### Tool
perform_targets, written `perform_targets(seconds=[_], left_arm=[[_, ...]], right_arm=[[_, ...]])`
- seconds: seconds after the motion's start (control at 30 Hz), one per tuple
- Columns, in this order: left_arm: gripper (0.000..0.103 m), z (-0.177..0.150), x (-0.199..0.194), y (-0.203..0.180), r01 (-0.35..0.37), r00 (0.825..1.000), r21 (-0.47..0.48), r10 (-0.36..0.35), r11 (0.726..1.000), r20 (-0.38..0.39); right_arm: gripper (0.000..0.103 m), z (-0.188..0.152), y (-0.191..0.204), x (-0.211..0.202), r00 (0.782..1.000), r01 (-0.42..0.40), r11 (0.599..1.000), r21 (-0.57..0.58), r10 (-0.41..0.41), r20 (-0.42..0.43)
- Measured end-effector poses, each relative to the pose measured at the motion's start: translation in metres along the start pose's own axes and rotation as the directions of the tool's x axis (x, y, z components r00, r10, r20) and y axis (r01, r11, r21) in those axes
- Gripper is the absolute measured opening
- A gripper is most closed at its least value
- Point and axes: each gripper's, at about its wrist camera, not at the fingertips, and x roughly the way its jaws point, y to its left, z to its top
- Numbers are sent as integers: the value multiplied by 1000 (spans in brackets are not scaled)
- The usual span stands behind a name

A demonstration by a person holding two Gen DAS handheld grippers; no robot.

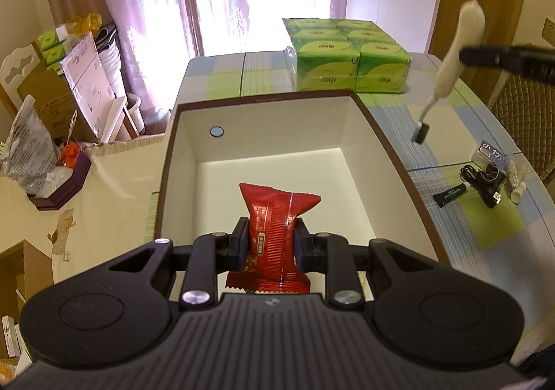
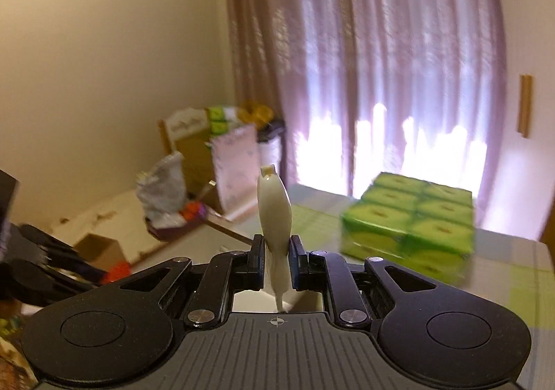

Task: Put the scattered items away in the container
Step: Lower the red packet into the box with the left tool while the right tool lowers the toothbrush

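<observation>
Currently held, left gripper (image 1: 272,244): red packet (image 1: 277,227), pinched over the box (image 1: 381,133) for dropping.
Right gripper (image 2: 276,258): clamps cream brush (image 2: 274,216), upper right, lifted toward box.

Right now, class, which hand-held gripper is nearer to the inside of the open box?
Left. The left hand-held gripper holds the red snack packet over the box; the right hand-held gripper holds the cream object up beyond its right wall.
</observation>
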Motion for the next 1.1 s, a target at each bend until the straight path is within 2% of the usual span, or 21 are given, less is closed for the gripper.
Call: perform_targets(seconds=[0.13, 0.3, 0.73, 1.1], left_arm=[[21, -1, -5, 9, 2, 1000, -2, -2, 1000, 17], [21, -6, -6, 18, 1, 1000, 2, -1, 1000, 15], [21, -25, 8, 23, 21, 999, 8, -21, 1000, -41], [21, -31, 17, 22, 26, 998, 7, -26, 1000, -65]], right_arm=[[16, 4, 20, 9, 998, -56, 998, 4, 56, -11], [16, -15, 39, 34, 991, -90, 995, 28, 93, -96], [16, -68, 52, 78, 957, -24, 999, 25, 30, -288], [16, -77, 57, 93, 929, -5, 1000, -3, 4, -369]])
